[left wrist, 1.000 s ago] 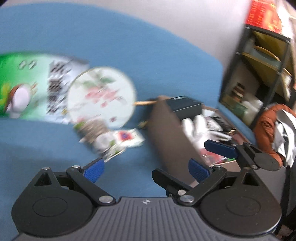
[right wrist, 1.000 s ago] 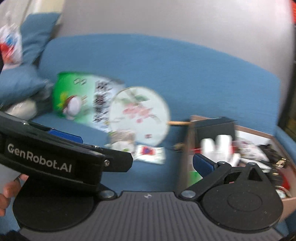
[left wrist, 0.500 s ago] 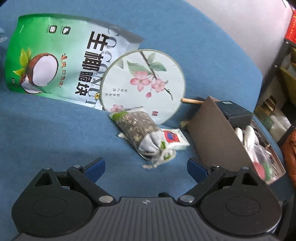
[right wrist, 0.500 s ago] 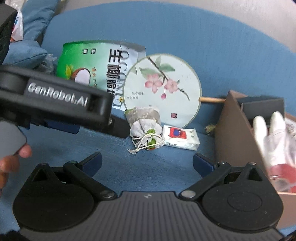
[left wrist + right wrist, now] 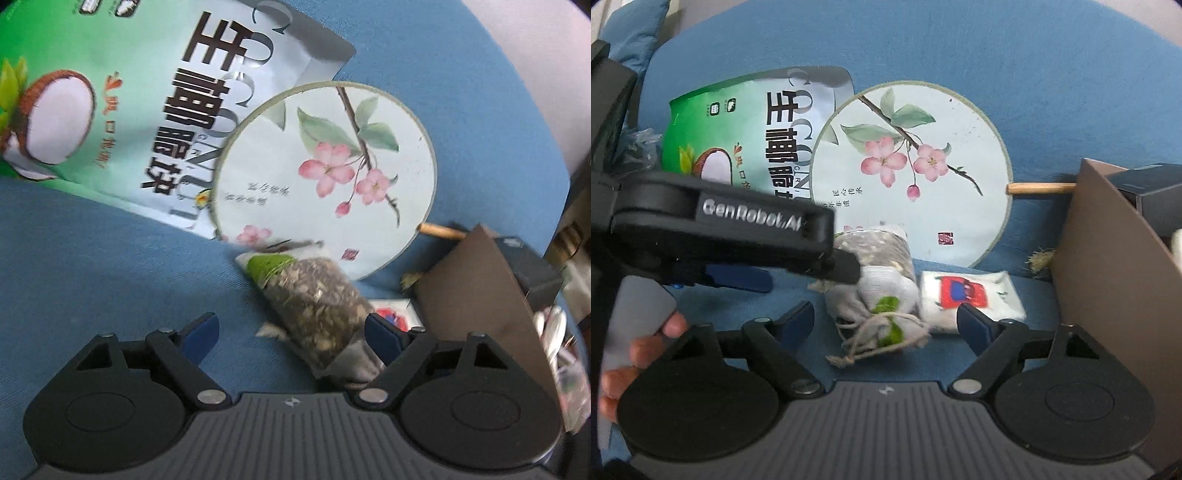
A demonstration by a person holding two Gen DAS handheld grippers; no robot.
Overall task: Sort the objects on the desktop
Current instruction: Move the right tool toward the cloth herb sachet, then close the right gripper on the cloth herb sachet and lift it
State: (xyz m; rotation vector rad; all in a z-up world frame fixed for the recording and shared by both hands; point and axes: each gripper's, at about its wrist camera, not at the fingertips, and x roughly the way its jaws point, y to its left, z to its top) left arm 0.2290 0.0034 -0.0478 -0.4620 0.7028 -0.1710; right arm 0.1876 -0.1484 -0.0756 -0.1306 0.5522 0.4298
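A mesh sachet of dried herbs [image 5: 314,306] [image 5: 882,284], tied with twine, lies on the blue sofa seat. My left gripper [image 5: 291,334] is open, its jaws on either side of the sachet's near end; it also shows in the right wrist view [image 5: 798,269], just left of the sachet. My right gripper [image 5: 886,321] is open and empty, just in front of the sachet's tied end. Behind lie a round flower-painted fan [image 5: 328,177] [image 5: 912,173] and a green coconut snack bag [image 5: 122,96] [image 5: 746,129]. A white tissue pack [image 5: 971,299] lies right of the sachet.
A brown cardboard box [image 5: 1108,266] [image 5: 476,299] with several items inside stands at the right. The fan's wooden handle [image 5: 1041,188] points toward it. A blue cushion [image 5: 631,26] is at the far left. The sofa backrest rises behind.
Both grippers have moved forward and down toward the sachet. The left gripper's jaws now flank it; both stay open.
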